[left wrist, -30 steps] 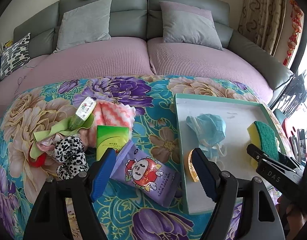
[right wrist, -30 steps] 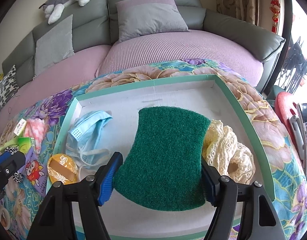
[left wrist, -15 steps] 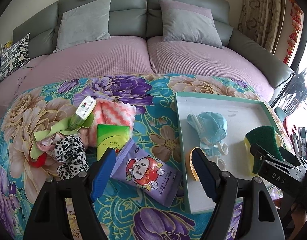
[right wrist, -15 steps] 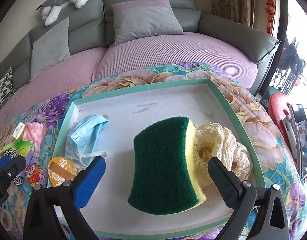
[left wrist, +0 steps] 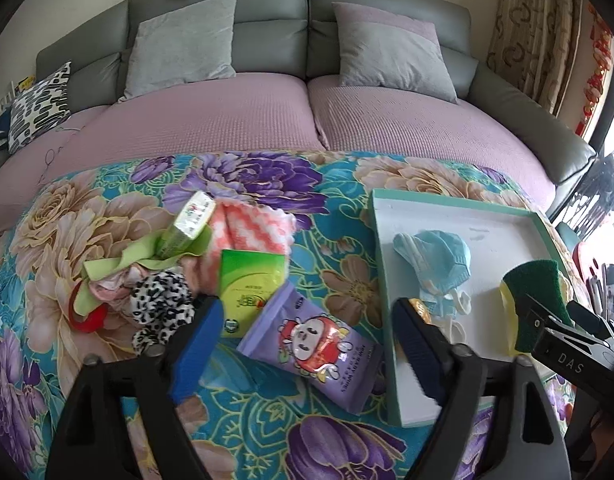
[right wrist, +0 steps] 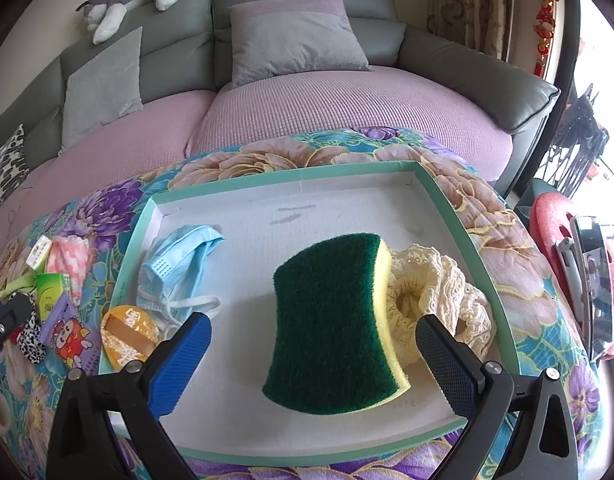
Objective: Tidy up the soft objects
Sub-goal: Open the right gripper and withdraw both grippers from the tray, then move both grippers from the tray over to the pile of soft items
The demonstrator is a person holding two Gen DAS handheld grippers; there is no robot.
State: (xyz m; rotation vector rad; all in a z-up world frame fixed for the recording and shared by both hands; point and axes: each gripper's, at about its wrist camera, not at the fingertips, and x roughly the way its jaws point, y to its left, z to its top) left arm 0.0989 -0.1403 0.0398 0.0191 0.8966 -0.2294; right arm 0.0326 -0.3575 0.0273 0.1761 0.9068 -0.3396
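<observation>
Over on the white tray with the teal rim (right wrist: 447, 208): green-and-yellow scrub sponge (right wrist: 335, 328) lying flat, scouring side up, propped against a cream lace scrunchie (right wrist: 439, 284). Right gripper (right wrist: 313, 356) spread wide around it, touching nothing, so probably just parked there with the blue face mask (right wrist: 179, 264). Left gripper (left wrist: 305, 344) also gaping, empty, hovering above the purple wet-wipes pack (left wrist: 311, 340), likely next to go.

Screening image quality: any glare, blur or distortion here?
Left wrist view: strong fisheye bending of the sofa, blown-out daylight at the right edge, objects sharp. Right wrist view: same curvature, overexposed window strip on the right; sponge crisp, soft shadow beneath it.
</observation>
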